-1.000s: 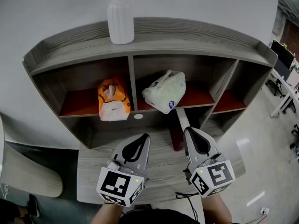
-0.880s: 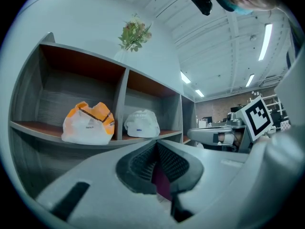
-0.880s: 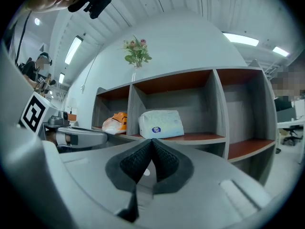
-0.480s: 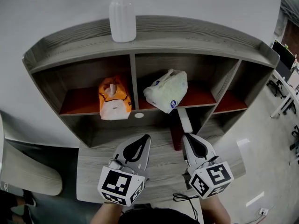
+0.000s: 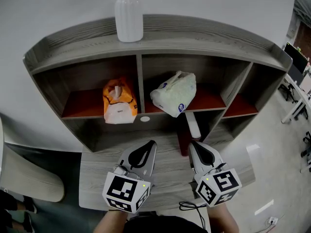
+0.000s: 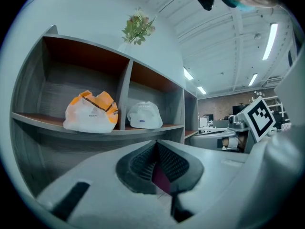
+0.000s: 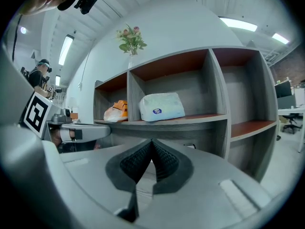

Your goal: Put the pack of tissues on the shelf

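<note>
1. Shelf (image 5: 204, 33): one grey wooden unit with open compartments. I'm placing everything else off it.
2. Table (image 5: 97, 178): one. The shelf stands on its back part.
3. Tools: two, both out in front of the shelf, lower than its red-brown board. The left tool (image 5: 151, 143) and right tool (image 5: 191, 144) are each pinched closed with nothing in them. In the last second the right tool has sunk a bit, away from the shelf. The left hasn't really budged.
4. Tissue packs: two, both on the shelf. The white pack (image 5: 175, 93) is in the middle compartment and the orange pack (image 5: 118, 103) is in the left one. Neither has shifted, so I'd say the job's done and the tool is just backing off.
5. Vase (image 5: 129, 18): one, white, on the shelf's top board.
</note>
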`<state>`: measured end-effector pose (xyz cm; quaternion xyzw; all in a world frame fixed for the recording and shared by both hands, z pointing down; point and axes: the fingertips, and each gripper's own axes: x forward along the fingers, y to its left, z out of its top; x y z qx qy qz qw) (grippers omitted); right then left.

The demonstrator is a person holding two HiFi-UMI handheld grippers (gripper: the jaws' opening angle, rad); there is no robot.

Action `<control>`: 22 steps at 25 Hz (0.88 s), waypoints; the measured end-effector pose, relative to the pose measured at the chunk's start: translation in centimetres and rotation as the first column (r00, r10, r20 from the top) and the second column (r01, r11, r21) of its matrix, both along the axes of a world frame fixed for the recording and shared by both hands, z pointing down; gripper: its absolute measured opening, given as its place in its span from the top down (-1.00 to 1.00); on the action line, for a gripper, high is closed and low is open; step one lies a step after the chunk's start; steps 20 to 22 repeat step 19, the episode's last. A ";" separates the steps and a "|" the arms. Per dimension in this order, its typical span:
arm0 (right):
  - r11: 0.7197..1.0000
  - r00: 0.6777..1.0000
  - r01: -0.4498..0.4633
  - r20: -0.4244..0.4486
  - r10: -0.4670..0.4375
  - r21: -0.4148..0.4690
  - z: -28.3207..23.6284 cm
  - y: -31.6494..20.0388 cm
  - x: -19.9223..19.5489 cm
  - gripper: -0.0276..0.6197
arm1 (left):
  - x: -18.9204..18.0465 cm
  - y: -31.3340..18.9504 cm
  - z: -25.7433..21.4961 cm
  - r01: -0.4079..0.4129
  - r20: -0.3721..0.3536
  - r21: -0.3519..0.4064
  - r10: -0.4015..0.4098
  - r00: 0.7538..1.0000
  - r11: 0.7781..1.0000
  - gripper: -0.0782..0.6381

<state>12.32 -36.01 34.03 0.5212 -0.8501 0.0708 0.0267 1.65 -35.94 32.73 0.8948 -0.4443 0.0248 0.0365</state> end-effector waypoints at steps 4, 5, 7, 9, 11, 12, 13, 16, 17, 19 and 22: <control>1.000 1.000 -0.005 -0.003 0.005 -0.004 0.1 -0.1 0.1 0.92 | -0.1 0.0 0.0 0.006 -0.003 -0.002 -0.006 1.000 1.000 0.79; 1.000 1.000 -0.005 -0.003 0.005 -0.006 0.1 -0.1 0.1 0.92 | -0.2 -0.1 0.0 0.008 -0.003 -0.002 -0.008 1.000 1.000 0.79; 1.000 1.000 -0.005 -0.004 0.005 -0.008 0.1 -0.1 0.2 0.92 | -0.2 -0.1 0.0 0.010 -0.003 -0.003 -0.011 1.000 1.000 0.79; 1.000 1.000 -0.002 -0.006 0.002 -0.007 0.0 -0.1 0.1 0.93 | -0.3 -0.1 0.1 0.014 -0.003 -0.005 -0.014 1.000 1.000 0.79; 1.000 1.000 0.001 -0.008 -0.001 -0.005 -0.2 0.0 0.1 0.93 | -0.3 -0.1 0.2 0.017 -0.002 -0.009 -0.017 1.000 1.000 0.79; 1.000 1.000 0.002 -0.010 -0.002 -0.003 -0.2 0.0 0.1 0.92 | -0.3 -0.1 0.3 0.018 -0.001 -0.011 -0.018 1.000 1.000 0.79; 1.000 1.000 0.004 -0.012 -0.004 -0.002 -0.3 0.0 0.1 0.92 | -0.3 -0.1 0.4 0.019 0.000 -0.013 -0.019 1.000 1.000 0.79; 1.000 1.000 0.006 -0.021 -0.006 0.003 -0.4 0.0 0.0 0.92 | -0.3 -0.1 0.5 0.021 0.002 -0.017 -0.021 1.000 1.000 0.79; 1.000 1.000 0.007 -0.024 -0.007 0.004 -0.4 0.1 0.0 0.92 | -0.4 -0.1 0.6 0.021 0.002 -0.018 -0.021 1.000 1.000 0.79; 1.000 1.000 0.009 -0.028 -0.009 0.005 -0.4 0.1 -0.1 0.93 | -0.4 -0.1 0.6 0.021 0.003 -0.019 -0.021 1.000 1.000 0.79; 1.000 1.000 0.009 -0.028 -0.009 0.005 -0.4 0.1 -0.1 0.93 | -0.4 -0.1 0.6 0.021 0.003 -0.019 -0.021 1.000 1.000 0.79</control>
